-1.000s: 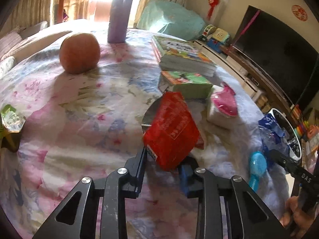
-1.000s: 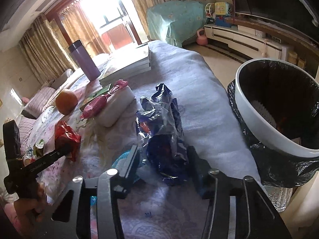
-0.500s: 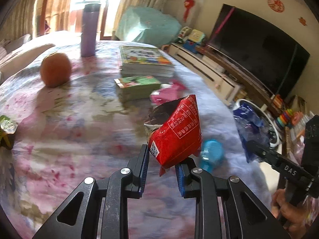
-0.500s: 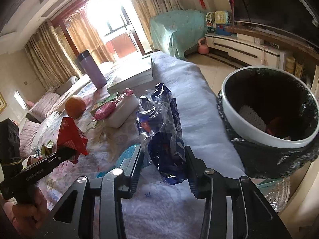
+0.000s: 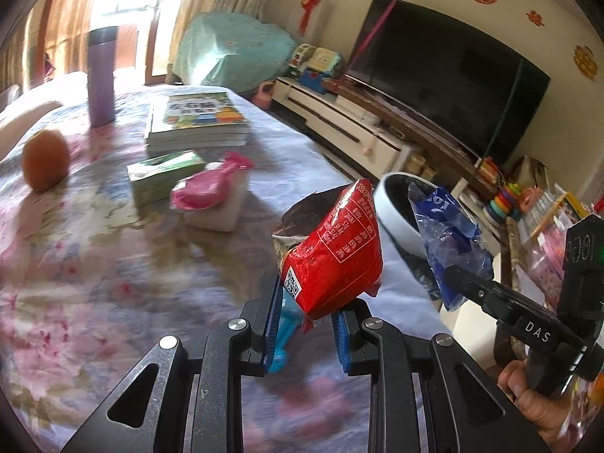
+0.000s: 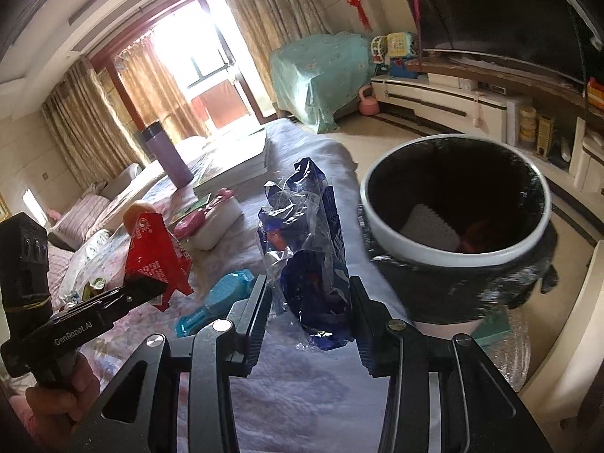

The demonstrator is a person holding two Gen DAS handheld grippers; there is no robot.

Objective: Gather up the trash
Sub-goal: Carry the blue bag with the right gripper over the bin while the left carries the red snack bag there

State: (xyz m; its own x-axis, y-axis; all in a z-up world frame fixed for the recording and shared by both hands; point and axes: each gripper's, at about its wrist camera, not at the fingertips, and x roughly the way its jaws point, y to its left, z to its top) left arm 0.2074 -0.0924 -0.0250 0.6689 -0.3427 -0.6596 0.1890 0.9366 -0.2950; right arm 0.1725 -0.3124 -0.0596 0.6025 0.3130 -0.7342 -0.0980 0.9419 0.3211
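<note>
Crinkly red snack wrapper (image 5: 332,253) clamped in left gripper (image 5: 306,334), blue wrapper (image 6: 313,260) in right gripper (image 6: 307,317); could slip out short of bin (image 6: 445,255), lower right.

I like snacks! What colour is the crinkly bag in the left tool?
Red, with white print; the snack bag shows best in the left wrist view.

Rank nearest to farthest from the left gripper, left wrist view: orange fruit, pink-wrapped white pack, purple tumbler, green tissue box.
1. Pink-wrapped white pack, centre of the table, ahead of the left gripper.
2. Green tissue box, just behind it, to the left.
3. Orange fruit, far left.
4. Purple tumbler, far end by the window.
</note>
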